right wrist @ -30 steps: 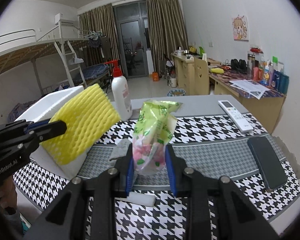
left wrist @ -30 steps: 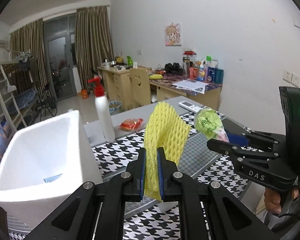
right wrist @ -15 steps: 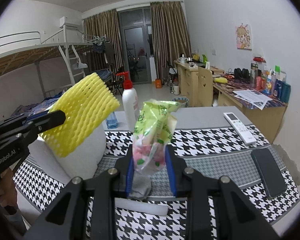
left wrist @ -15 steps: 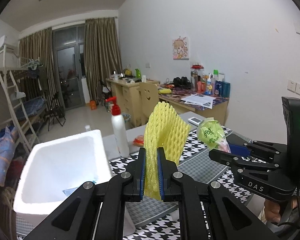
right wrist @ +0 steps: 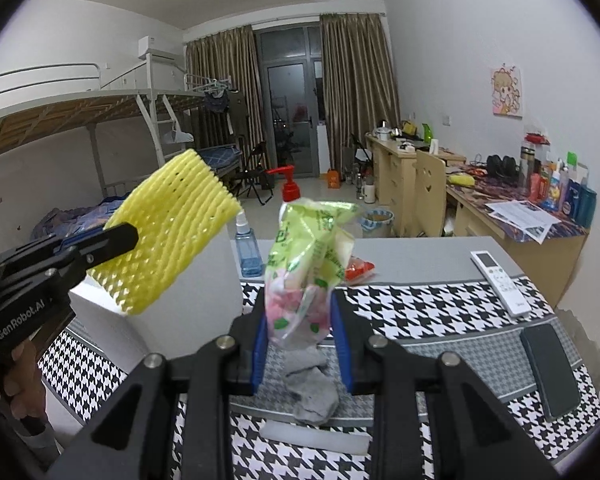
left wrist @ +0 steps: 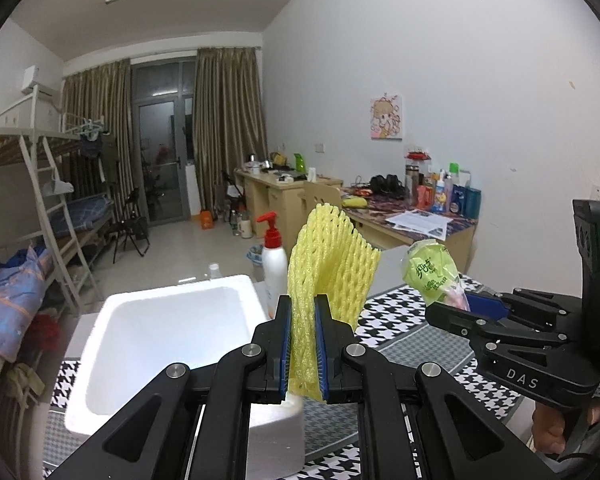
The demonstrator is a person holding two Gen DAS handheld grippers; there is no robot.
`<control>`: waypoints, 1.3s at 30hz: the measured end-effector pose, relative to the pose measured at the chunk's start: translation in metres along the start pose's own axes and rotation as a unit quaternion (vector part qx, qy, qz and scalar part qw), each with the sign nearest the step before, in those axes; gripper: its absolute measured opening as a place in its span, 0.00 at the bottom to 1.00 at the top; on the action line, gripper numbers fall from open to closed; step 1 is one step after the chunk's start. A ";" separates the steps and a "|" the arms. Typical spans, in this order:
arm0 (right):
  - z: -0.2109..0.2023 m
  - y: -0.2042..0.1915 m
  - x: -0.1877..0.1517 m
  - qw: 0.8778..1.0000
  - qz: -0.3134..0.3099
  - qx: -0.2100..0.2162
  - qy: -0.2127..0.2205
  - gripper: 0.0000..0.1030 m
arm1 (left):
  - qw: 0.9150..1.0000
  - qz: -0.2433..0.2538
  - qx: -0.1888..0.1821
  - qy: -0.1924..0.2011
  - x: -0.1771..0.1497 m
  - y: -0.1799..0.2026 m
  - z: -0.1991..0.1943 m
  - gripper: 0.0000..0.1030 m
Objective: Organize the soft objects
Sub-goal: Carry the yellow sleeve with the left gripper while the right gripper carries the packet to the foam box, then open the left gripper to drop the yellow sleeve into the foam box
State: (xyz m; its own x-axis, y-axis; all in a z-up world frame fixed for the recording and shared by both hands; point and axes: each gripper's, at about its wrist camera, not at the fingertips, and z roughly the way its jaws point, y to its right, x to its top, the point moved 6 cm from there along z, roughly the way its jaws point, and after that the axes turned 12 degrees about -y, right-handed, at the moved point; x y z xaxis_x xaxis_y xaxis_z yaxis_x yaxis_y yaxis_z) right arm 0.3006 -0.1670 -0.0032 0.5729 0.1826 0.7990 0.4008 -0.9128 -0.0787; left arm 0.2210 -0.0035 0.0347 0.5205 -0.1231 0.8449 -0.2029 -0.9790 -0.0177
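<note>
My left gripper point(left wrist: 303, 350) is shut on a yellow foam net point(left wrist: 332, 264) and holds it up in the air, just right of the open white foam box point(left wrist: 168, 340). In the right wrist view the same net point(right wrist: 168, 232) hangs over the box point(right wrist: 188, 320). My right gripper point(right wrist: 300, 346) is shut on a green and pink plastic tissue packet point(right wrist: 312, 264), held above the table; it also shows in the left wrist view point(left wrist: 434, 276). A grey sock point(right wrist: 310, 390) and a flat white foam strip point(right wrist: 314, 438) lie on the houndstooth cloth below.
A white pump bottle point(left wrist: 274, 272) and a blue spray bottle point(right wrist: 250, 250) stand behind the box. A red snack packet point(right wrist: 358, 270), a white remote point(right wrist: 500, 282) and a black phone point(right wrist: 550, 370) lie on the table. Desks and a bunk bed fill the room beyond.
Both grippers have risen with their loads; the table and box now sit lower in both views. The sock and foam strip have come into sight under the right gripper.
</note>
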 end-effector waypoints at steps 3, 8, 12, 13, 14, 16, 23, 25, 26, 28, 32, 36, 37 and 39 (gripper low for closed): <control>0.000 -0.004 0.005 1.000 -0.002 0.004 0.004 0.33 | 1.000 -0.006 0.010 0.013 0.004 -0.006 -0.006 0.11; -0.001 -0.015 0.014 1.000 -0.010 0.018 0.013 0.33 | 0.999 -0.024 0.035 0.029 0.010 -0.019 -0.014 0.11; -0.002 -0.027 0.019 0.999 -0.022 0.030 0.017 0.33 | 0.997 -0.034 0.058 0.033 0.009 -0.031 -0.017 0.11; -0.001 -0.030 0.019 0.999 -0.025 0.033 0.017 0.33 | 0.997 -0.036 0.061 0.033 0.010 -0.034 -0.017 0.11; 0.000 -0.034 0.021 0.999 -0.028 0.036 0.016 0.33 | 0.997 -0.038 0.064 0.032 0.009 -0.036 -0.017 0.11; 0.000 -0.039 0.023 0.999 -0.032 0.041 0.017 0.33 | 0.996 -0.042 0.075 0.033 0.009 -0.039 -0.018 0.11; 0.002 -0.051 0.028 0.997 -0.042 0.061 0.018 0.33 | 0.992 -0.058 0.104 0.036 0.008 -0.052 -0.021 0.11; 0.002 -0.055 0.029 0.997 -0.048 0.065 0.017 0.33 | 0.991 -0.063 0.113 0.036 0.007 -0.053 -0.020 0.11; 0.002 -0.057 0.029 0.996 -0.051 0.067 0.017 0.33 | 0.991 -0.064 0.116 0.035 0.006 -0.054 -0.020 0.11; 0.004 -0.062 0.031 0.996 -0.056 0.071 0.016 0.33 | 0.989 -0.069 0.124 0.035 0.005 -0.058 -0.019 0.11; 0.009 -0.070 0.034 0.995 -0.065 0.075 0.010 0.33 | 0.988 -0.072 0.136 0.031 0.003 -0.065 -0.017 0.11; 0.011 -0.078 0.035 0.994 -0.074 0.078 0.006 0.33 | 0.986 -0.084 0.141 0.025 0.001 -0.075 -0.014 0.11; 0.012 -0.079 0.035 0.994 -0.076 0.079 0.006 0.33 | 0.986 -0.087 0.143 0.023 0.001 -0.077 -0.013 0.11; 0.013 -0.082 0.036 0.994 -0.080 0.079 0.005 0.33 | 0.985 -0.092 0.143 0.019 0.000 -0.081 -0.010 0.11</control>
State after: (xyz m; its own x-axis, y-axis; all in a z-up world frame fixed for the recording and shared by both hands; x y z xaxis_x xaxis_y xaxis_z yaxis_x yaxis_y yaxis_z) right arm 0.2980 -0.0811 0.0242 0.4859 0.3159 0.8149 0.5933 -0.8039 -0.0422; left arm 0.2290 0.0778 0.0410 0.4946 0.0610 0.8670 0.1374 -0.9905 -0.0086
